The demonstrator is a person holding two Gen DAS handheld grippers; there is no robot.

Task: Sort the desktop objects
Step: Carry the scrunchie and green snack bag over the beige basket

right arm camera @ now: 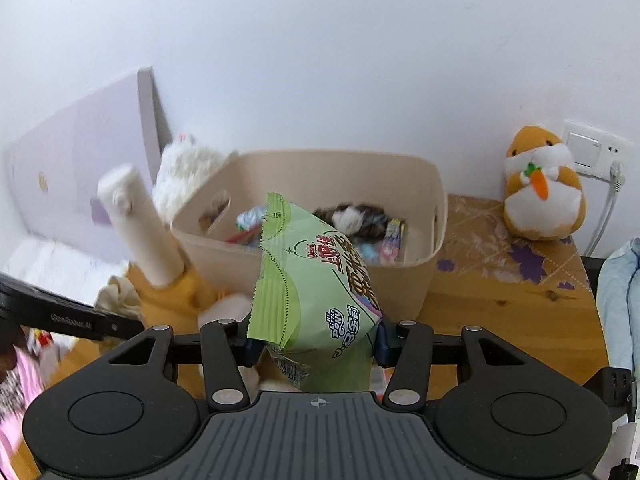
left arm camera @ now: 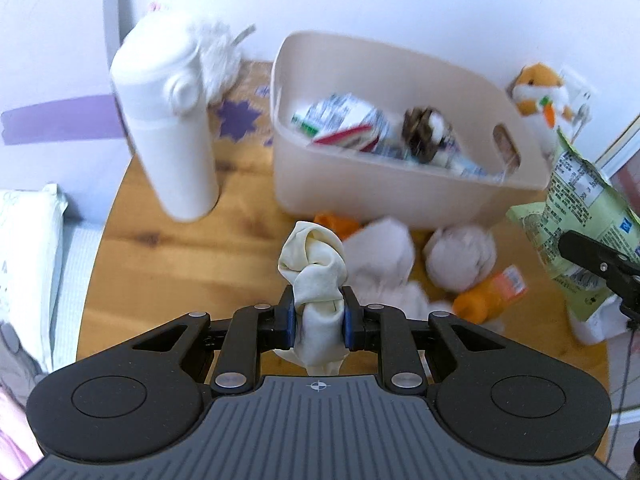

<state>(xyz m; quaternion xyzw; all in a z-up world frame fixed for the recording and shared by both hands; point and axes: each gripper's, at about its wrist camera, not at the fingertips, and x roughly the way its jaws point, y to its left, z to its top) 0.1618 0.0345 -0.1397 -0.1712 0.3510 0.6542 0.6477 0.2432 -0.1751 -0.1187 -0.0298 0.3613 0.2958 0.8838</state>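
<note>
My left gripper is shut on a cream knotted cloth and holds it above the wooden table, in front of the beige bin. My right gripper is shut on a green snack bag, held up in front of the same bin. The bin holds packets and a brown-and-white plush. The snack bag also shows at the right of the left wrist view. The cloth shows at the left of the right wrist view.
A white bottle stands left of the bin, a white fluffy toy behind it. White and orange plush pieces lie in front of the bin. An orange hamster plush sits by a wall socket. A bed lies to the left.
</note>
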